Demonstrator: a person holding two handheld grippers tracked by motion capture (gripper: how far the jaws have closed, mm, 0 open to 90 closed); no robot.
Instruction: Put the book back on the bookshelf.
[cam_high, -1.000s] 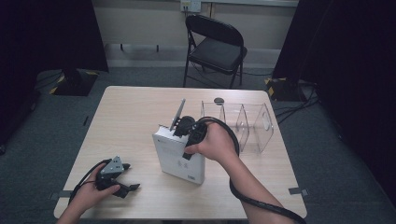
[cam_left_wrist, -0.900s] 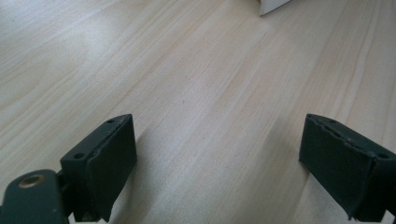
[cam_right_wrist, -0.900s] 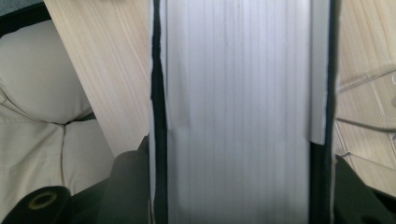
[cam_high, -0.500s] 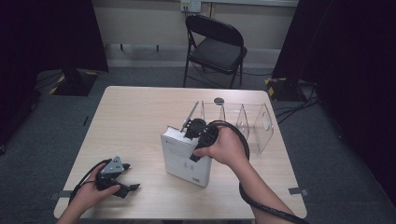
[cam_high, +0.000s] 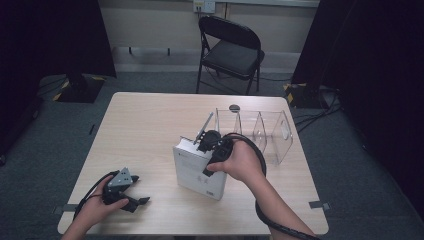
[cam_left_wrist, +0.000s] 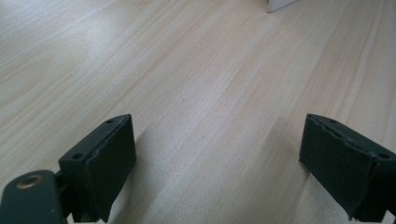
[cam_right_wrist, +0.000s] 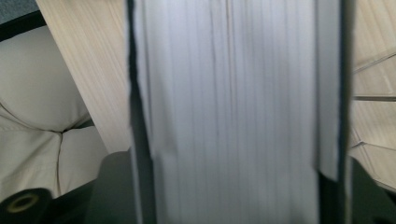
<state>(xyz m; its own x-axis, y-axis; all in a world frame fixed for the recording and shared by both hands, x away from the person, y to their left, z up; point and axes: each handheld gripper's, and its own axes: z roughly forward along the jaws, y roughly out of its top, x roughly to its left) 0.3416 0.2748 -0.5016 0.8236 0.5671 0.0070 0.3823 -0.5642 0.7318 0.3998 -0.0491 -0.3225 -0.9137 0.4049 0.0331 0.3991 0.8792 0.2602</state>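
The right gripper (cam_high: 211, 142) sits at the top edge of a thick white book (cam_high: 197, 172) that stands upright on the wooden counter (cam_high: 145, 125), its cover facing the person. In the right gripper view the book's page block (cam_right_wrist: 233, 112) runs straight up between the two black jaws, which flank it closely on either side; the jaws have just been opening, and whether the pads press on the covers at this instant cannot be told from the blurred close-up. Just beyond this gripper, toward the far side of the counter, stands a clear plastic divider rack (cam_high: 260, 131), and a thin grey panel (cam_high: 202, 128) leans up just beside the gripper, between it and the rack's near end. A small dark round object (cam_high: 234, 107) lies on the counter past the rack. The gripper's black cable (cam_high: 260, 200) loops down along the person's forearm. The left gripper (cam_high: 131, 196) rests low on the counter near the front edge, well apart from the book, which stands off to its right. Its jaws are spread wide with nothing but bare wood (cam_left_wrist: 210, 93) between them, and only a white corner of the book (cam_left_wrist: 279, 4) shows far ahead of it.
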